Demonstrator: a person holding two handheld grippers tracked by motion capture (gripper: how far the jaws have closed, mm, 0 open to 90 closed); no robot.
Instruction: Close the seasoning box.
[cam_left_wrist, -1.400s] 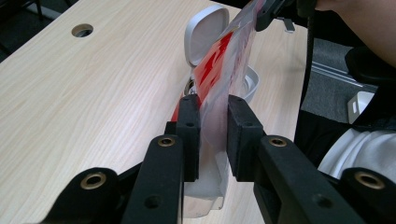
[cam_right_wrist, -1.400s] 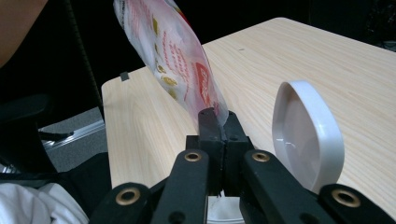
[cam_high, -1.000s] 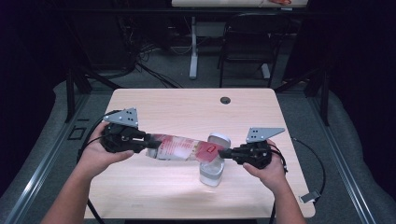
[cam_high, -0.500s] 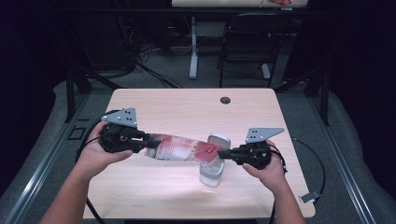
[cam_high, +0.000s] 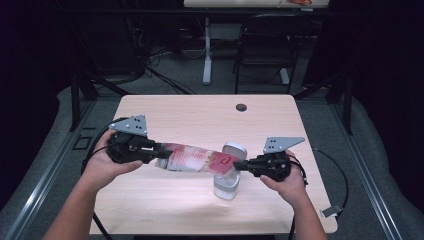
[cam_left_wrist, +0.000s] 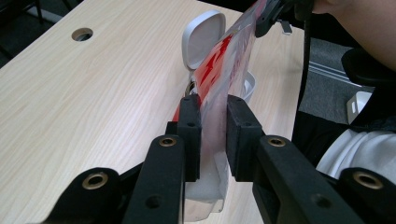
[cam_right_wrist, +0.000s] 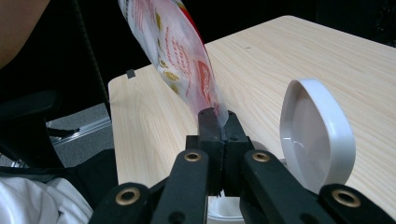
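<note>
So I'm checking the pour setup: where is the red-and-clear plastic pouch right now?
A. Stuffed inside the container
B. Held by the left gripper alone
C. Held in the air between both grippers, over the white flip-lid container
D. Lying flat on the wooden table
C: the left gripper clamps one end of the red-and-clear plastic pouch, the right gripper pinches the other, above the open white flip-lid container.

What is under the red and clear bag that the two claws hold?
Under the bag stands a white container with its hinged lid open, on the table. The bag covers the container's mouth, so its inside cannot be seen.
</note>
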